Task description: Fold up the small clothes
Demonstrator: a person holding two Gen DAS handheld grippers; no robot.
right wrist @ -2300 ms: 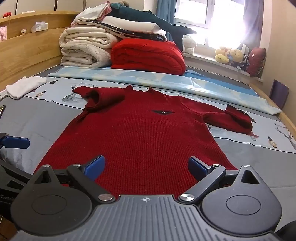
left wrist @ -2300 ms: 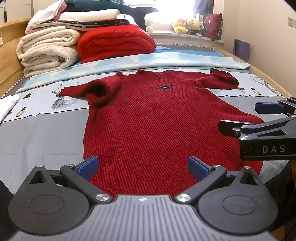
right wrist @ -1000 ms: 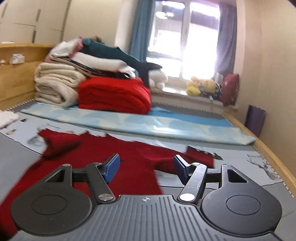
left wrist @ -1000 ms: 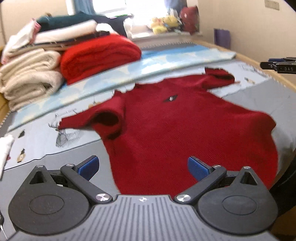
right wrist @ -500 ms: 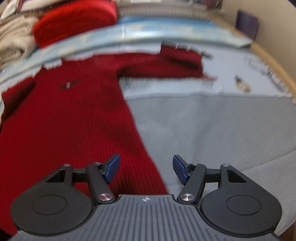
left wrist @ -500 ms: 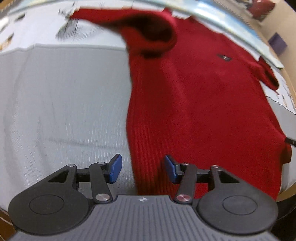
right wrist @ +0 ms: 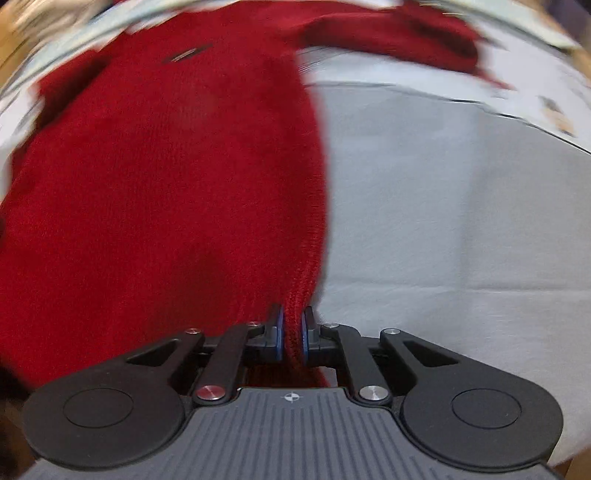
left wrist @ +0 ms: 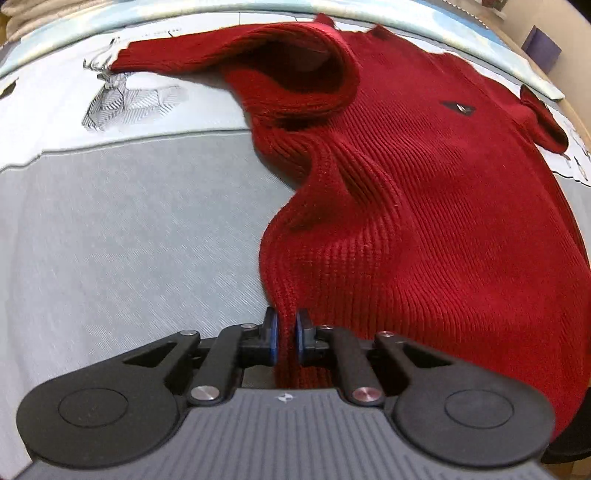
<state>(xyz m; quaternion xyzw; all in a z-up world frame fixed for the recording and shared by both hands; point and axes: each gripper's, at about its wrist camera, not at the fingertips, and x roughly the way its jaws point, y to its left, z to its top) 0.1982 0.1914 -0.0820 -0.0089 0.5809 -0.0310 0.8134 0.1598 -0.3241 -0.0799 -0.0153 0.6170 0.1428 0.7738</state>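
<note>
A red knitted sweater (left wrist: 424, 221) lies front up on the grey bed cover (left wrist: 129, 240). Its left sleeve (left wrist: 192, 55) stretches out to the left, with the shoulder bunched into a fold. My left gripper (left wrist: 286, 325) points steeply down and is shut on the sweater's lower left side edge, which is pulled into a ridge. In the blurred right wrist view, the sweater (right wrist: 166, 184) fills the left half. There my right gripper (right wrist: 291, 326) is closing, its blue pads pressing on the lower right side edge. The right sleeve (right wrist: 406, 33) lies at the top.
A pale printed band with a deer drawing (left wrist: 110, 96) crosses the bed beyond the grey cover (right wrist: 443, 221). Folded blankets (left wrist: 22, 18) show at the top left corner. A wooden bed edge (left wrist: 578, 110) runs along the right, with a purple object (left wrist: 541, 48) beyond it.
Both grippers tipped downward and sank onto the sweater's lower side edges. Their jaws went from wide apart to closed on the knit, and the left edge now bunches up.
</note>
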